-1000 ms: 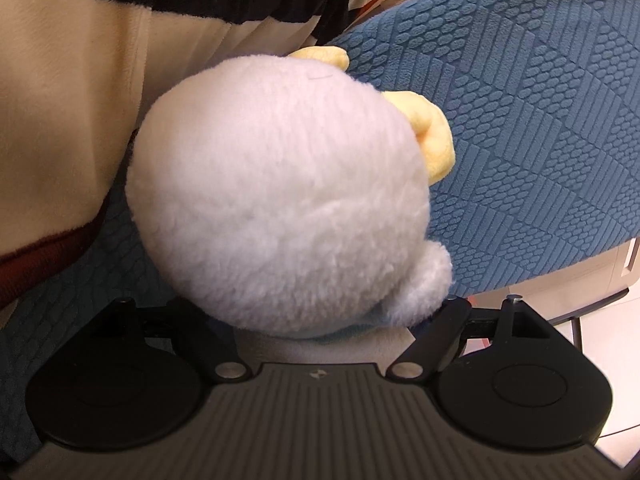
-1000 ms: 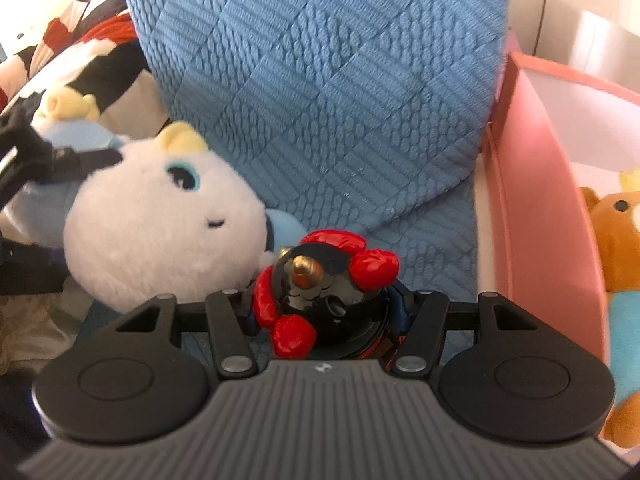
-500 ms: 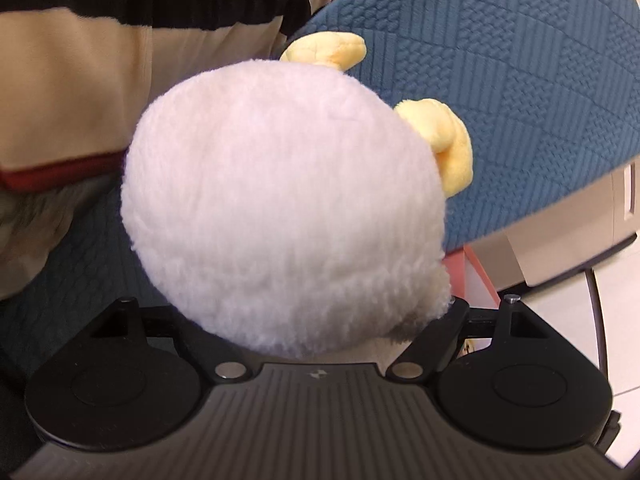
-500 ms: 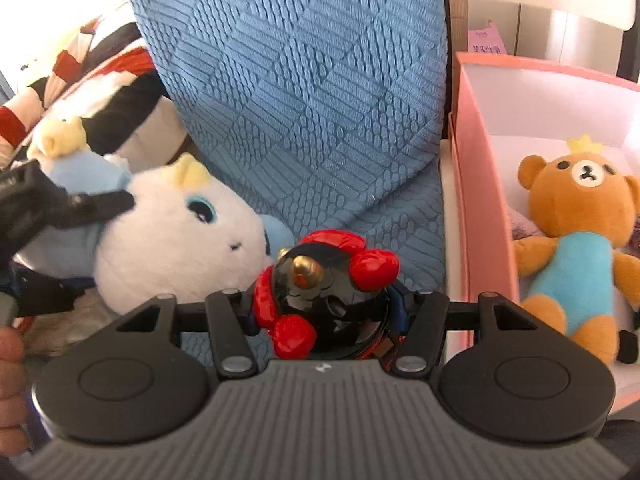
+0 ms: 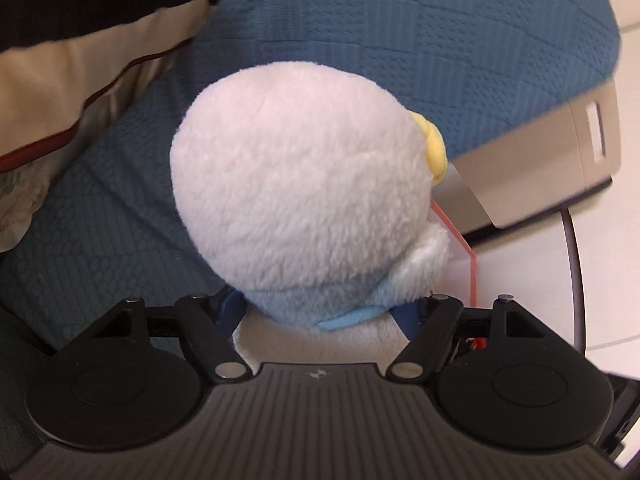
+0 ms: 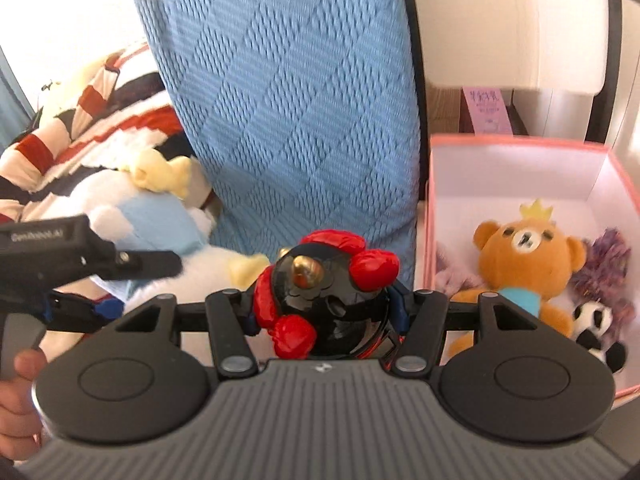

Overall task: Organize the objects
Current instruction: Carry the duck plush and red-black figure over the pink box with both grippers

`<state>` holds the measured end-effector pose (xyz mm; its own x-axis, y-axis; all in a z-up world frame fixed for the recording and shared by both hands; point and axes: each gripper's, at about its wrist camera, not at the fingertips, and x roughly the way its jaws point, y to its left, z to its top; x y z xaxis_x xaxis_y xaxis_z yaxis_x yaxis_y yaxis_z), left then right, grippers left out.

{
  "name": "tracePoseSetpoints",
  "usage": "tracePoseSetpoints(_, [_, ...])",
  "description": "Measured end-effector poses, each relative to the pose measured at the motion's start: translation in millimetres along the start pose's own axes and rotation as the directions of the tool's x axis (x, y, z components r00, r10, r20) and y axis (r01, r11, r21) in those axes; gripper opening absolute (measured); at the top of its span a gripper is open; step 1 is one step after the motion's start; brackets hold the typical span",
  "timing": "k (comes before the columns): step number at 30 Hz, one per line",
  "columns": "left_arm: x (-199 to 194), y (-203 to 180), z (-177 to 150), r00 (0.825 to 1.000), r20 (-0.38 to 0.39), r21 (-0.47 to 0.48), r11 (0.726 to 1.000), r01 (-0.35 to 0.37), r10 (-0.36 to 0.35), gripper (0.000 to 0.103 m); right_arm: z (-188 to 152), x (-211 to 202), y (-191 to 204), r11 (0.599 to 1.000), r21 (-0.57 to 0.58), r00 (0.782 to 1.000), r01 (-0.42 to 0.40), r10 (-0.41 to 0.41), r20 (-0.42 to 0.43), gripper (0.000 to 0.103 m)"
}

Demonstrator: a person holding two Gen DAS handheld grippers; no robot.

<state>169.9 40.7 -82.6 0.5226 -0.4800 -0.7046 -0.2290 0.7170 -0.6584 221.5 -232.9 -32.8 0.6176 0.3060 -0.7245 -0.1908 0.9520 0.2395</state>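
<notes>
The white plush toy (image 5: 304, 184) is gripped by the left gripper (image 5: 320, 312); its jaws have just been closing further on the toy's pale-blue body. The toy is held above the blue cushion (image 5: 440, 40). The black-and-red figure (image 6: 324, 296) is clamped in the right gripper (image 6: 326, 312), near the left wall of the pink box (image 6: 428, 216), in which a brown bear (image 6: 524, 256) lies.

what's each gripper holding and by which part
Left gripper: white plush toy, by its light blue body. Right gripper: black-and-red figure, by its sides.
</notes>
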Motion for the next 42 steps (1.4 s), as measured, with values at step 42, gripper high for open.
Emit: tracePoseSetpoints(42, [239,-255,29,0.935,-0.335,0.258,0.966,-0.023,0.112,0.077,6,-6,-242,0.956,0.205,0.976,0.212,-0.198,-0.086,0.060])
